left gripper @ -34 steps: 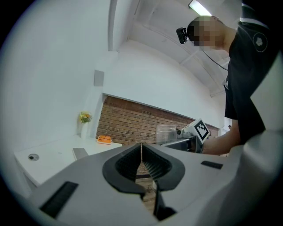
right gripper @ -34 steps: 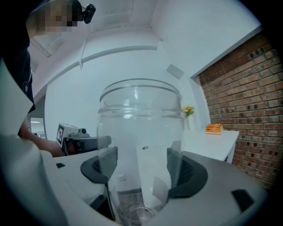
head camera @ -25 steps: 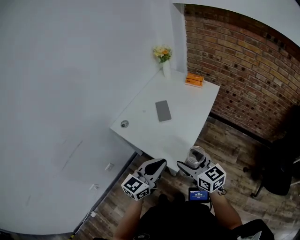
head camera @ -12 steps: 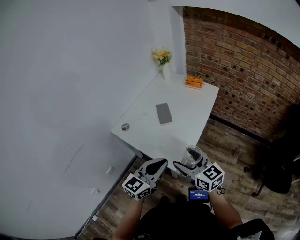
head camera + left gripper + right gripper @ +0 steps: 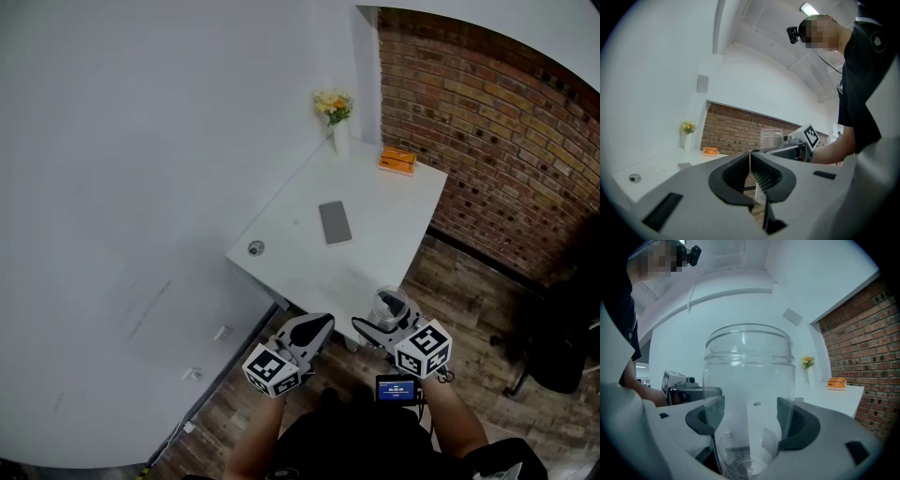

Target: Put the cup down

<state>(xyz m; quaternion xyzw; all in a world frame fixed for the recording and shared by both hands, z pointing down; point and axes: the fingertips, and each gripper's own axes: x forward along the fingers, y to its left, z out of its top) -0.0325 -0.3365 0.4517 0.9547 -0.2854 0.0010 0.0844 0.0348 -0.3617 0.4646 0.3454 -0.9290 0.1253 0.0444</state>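
Observation:
A clear plastic cup (image 5: pixel 749 394) stands upright between the jaws of my right gripper (image 5: pixel 749 416), which is shut on its lower part. From the head view the cup (image 5: pixel 390 307) and right gripper (image 5: pixel 386 328) hang just off the near edge of the white table (image 5: pixel 375 253), over the wooden floor. My left gripper (image 5: pixel 314 330) is beside it on the left, shut, with nothing between its jaws. In the left gripper view the shut gripper (image 5: pixel 750 169) points level toward the table, and the cup (image 5: pixel 771 138) shows to the right.
On the table lie a grey phone (image 5: pixel 335 222), an orange box (image 5: pixel 397 159), a white vase of flowers (image 5: pixel 336 117) at the far corner, and a round cable port (image 5: pixel 255 247). A brick wall (image 5: pixel 506 150) runs on the right. A black chair (image 5: pixel 562 337) stands at right.
The view has shifted slightly, so the table and both grippers sit a little differently in frame. The cup stays held and the left gripper stays shut.

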